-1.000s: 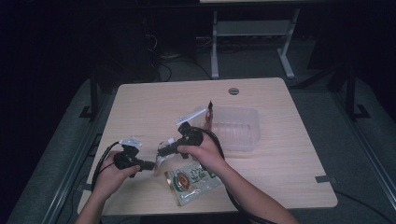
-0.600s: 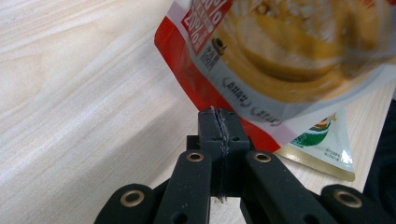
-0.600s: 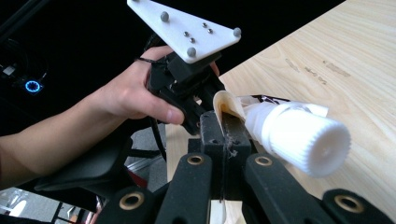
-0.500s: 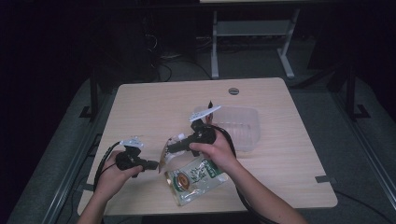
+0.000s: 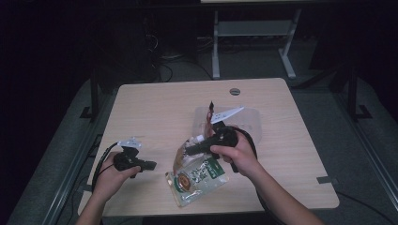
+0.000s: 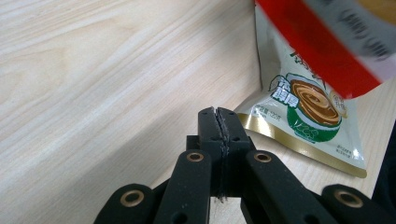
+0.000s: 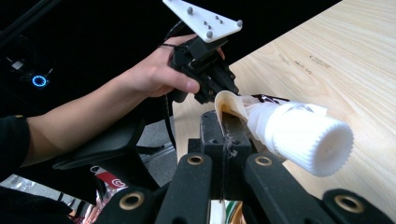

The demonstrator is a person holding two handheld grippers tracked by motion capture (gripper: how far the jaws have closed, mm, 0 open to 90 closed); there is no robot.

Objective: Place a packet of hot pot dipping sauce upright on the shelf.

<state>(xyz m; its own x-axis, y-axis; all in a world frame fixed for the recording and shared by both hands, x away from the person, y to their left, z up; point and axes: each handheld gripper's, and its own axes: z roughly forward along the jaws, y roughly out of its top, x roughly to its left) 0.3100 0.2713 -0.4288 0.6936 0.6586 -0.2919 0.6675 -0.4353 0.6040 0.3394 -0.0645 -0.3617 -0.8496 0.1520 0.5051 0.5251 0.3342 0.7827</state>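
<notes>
Currently the pouch [image 5: 197, 177] is lying on the near middle of the table [image 5: 155, 105], its top end lifted by the right gripper [image 5: 190, 150] while its printed bottom end is resting on the wood. The long axis is running from the near edge up and away toward that gripper. In the right gripper view the jaws are closing tight on the cream-coloured film at the pouch neck [image 7: 231, 105], just beside the cap [image 7: 306, 140], which is sticking out to one side of the jaws, uncovered. The cap is white, ribbed, round plastic; the pouch body is glossy soft film with a green and brown print and a gold border [image 6: 308, 112].

The left gripper [image 5: 150, 165] is sitting well to the left of the pouch, apart from it, its jaws pressed together on nothing in the left gripper view [image 6: 218, 128], pointing toward the pouch's bottom corner. Judged from this, the left hand is the free one, and any work on the cap is turning on bringing it across and up to the raised end. A clear plastic tray [image 5: 248, 123] is lying beyond the right hand.
</notes>
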